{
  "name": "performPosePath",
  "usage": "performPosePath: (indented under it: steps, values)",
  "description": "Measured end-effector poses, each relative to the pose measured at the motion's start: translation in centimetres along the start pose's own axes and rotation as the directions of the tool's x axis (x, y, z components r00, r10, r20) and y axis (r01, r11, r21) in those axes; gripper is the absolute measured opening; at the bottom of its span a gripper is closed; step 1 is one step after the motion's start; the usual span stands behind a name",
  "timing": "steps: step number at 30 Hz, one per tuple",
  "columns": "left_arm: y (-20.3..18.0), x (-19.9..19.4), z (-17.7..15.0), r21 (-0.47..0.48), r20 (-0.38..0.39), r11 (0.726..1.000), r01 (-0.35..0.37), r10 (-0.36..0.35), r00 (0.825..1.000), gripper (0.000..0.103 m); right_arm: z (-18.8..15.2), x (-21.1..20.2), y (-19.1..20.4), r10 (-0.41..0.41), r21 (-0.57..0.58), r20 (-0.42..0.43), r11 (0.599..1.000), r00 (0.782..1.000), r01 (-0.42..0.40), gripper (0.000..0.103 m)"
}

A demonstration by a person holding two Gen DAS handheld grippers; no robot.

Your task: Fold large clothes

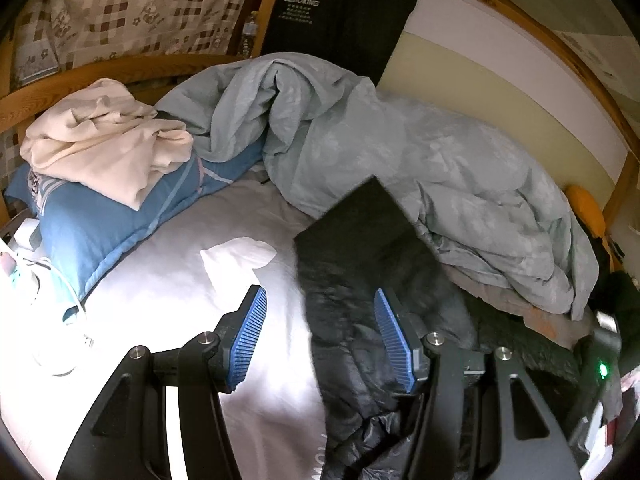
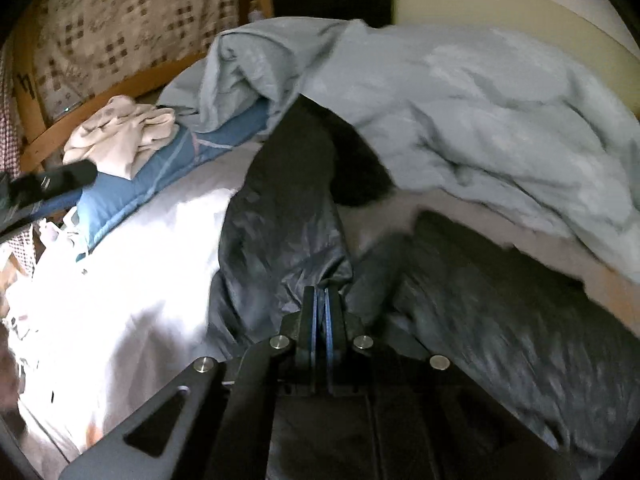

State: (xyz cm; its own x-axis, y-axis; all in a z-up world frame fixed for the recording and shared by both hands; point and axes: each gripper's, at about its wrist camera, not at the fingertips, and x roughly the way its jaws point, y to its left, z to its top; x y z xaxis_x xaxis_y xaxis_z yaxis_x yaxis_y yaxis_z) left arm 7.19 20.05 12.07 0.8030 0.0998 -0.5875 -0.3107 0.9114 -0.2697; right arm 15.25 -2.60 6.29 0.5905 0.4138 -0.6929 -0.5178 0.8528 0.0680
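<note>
1. Pale grey sheet covers the bed (image 1: 168, 280), brightly lit on its left half, with a wooden frame running along the head end and the far side.
2. A light blue-grey duvet (image 1: 400, 152) lies bunched along the far edge of the bed, against the wall.
3. The black padded jacket (image 2: 280, 216) lies across the right half of the bed, from the near edge towards the duvet; one part of it is lifted off the sheet, and a fur-like trim spreads out to its right.
4. A blue pillow (image 1: 100, 224) sits at the head-end corner of the bed, with a crumpled cream garment (image 1: 104, 140) heaped on top of it.
5. The right gripper (image 2: 322, 304) has its fingers clenched tight on a fold of the jacket, the cloth bunched at the pads and rising from them.
6. The left gripper (image 1: 320, 332) hangs over the jacket's left edge, its blue pads (image 1: 250, 336) apart and released; one pad is above the sheet, the other above the jacket, neither pressing on cloth.
7. A small white crumpled piece (image 1: 240, 256) lies on the sheet just left of the jacket.
</note>
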Motion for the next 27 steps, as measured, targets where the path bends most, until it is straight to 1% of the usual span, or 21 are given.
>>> performPosePath:
  steps: [2,4,5,6,7,8,9,10,12,13,15,17,18,19,20,21,22,23,25,26,27]
  values:
    - [0.0,0.1,-0.1,0.001,-0.003,1.0,-0.005,0.005,1.0,0.055,-1.8,-0.9,-1.9,-0.038,0.029,-0.016,0.999,0.999,0.039,0.003]
    - [-0.2,0.3,-0.3,0.005,-0.007,1.0,-0.009,0.009,1.0,0.055,-3.7,-1.2,-3.8,-0.058,0.061,-0.052,0.996,0.997,0.061,0.003]
    - [-0.3,0.5,-0.4,0.01,-0.01,1.0,-0.011,0.012,1.0,0.055,-4.7,-1.1,-4.8,-0.082,0.068,-0.079,0.994,0.994,0.088,0.003]
    - [-0.5,0.6,-0.5,0.016,-0.013,1.0,-0.014,0.014,1.0,0.055,-5.6,-0.9,-5.4,-0.116,0.067,-0.104,0.99,0.988,0.124,0.002]
    - [-0.6,0.7,-0.6,0.02,-0.016,1.0,-0.016,0.016,1.0,0.055,-6.8,-0.4,-6.2,-0.167,0.058,-0.142,0.983,0.976,0.177,0.003]
    - [-0.9,0.9,-0.8,0.027,-0.021,1.0,-0.015,0.016,1.0,0.055,-7.5,-0.1,-6.8,-0.183,0.057,-0.168,0.979,0.969,0.195,0.003]
    - [-1.2,1.0,-0.9,0.035,-0.027,0.999,-0.011,0.012,1.0,0.055,-8.3,0.1,-7.7,-0.173,0.079,-0.194,0.978,0.966,0.191,0.003]
    - [-1.5,1.2,-1.1,0.045,-0.034,0.999,-0.006,0.007,0.999,0.055,-8.6,-0.1,-8.6,-0.148,0.115,-0.194,0.978,0.97,0.172,0.003]
    - [-2.2,1.5,-1.5,0.063,-0.048,0.998,0.003,0.0,0.999,0.055,-8.4,-1.0,-9.6,-0.111,0.181,-0.158,0.974,0.981,0.14,0.003]
    - [-2.4,1.6,-1.6,0.067,-0.053,0.998,0.004,0.0,0.999,0.055,-7.6,-1.9,-9.8,-0.104,0.203,-0.115,0.971,0.988,0.125,0.003]
    - [-2.5,1.7,-1.7,0.064,-0.062,0.998,-0.004,0.008,0.998,0.055,-5.5,-3.4,-9.7,-0.092,0.208,-0.036,0.973,0.995,0.098,0.003]
    - [-2.0,1.5,-1.6,0.04,-0.053,0.999,-0.012,0.014,0.998,0.055,-3.3,-4.3,-8.9,-0.073,0.191,0.01,0.979,0.997,0.069,0.007]
    - [-1.6,1.1,-1.3,0.026,-0.043,1.0,-0.014,0.015,0.999,0.055,-1.7,-4.4,-8.0,-0.055,0.169,0.024,0.984,0.998,0.05,0.015]
    - [-1.1,0.7,-1.0,0.014,-0.028,1.0,-0.02,0.021,0.999,0.055,-0.2,-4.3,-6.9,-0.041,0.148,0.029,0.988,0.999,0.036,0.027]
    - [-0.7,0.3,-0.7,0.006,-0.012,1.0,-0.029,0.029,0.999,0.055,1.1,-4.1,-5.9,-0.026,0.128,0.037,0.992,0.999,0.021,0.035]
    - [0.0,-0.2,-0.2,-0.003,0.011,0.999,-0.044,0.044,0.999,0.055,2.5,-3.8,-4.6,0.002,0.104,0.051,0.995,0.999,-0.007,0.055]
    - [0.6,-0.7,0.3,-0.008,0.033,0.998,-0.063,0.064,0.997,0.055,3.9,-3.4,-3.2,0.033,0.089,0.063,0.995,0.997,-0.038,0.067]
    - [1.2,-1.1,0.8,-0.013,0.055,0.996,-0.09,0.09,0.994,0.055,5.2,-2.7,-1.9,0.06,0.081,0.065,0.995,0.996,-0.066,0.068]
    - [2.6,-1.6,1.6,-0.026,0.085,0.989,-0.142,0.144,0.986,0.055,7.7,-0.7,-0.1,0.084,0.084,0.046,0.993,0.995,-0.088,0.069]
    - [3.4,-1.7,1.9,-0.037,0.093,0.985,-0.168,0.171,0.981,0.055,9.3,0.8,0.9,0.092,0.085,0.026,0.992,0.995,-0.094,0.072]
    - [4.1,-1.6,2.2,-0.047,0.091,0.982,-0.181,0.184,0.979,0.055,10.5,2.3,1.8,0.095,0.085,0.005,0.992,0.995,-0.095,0.08]
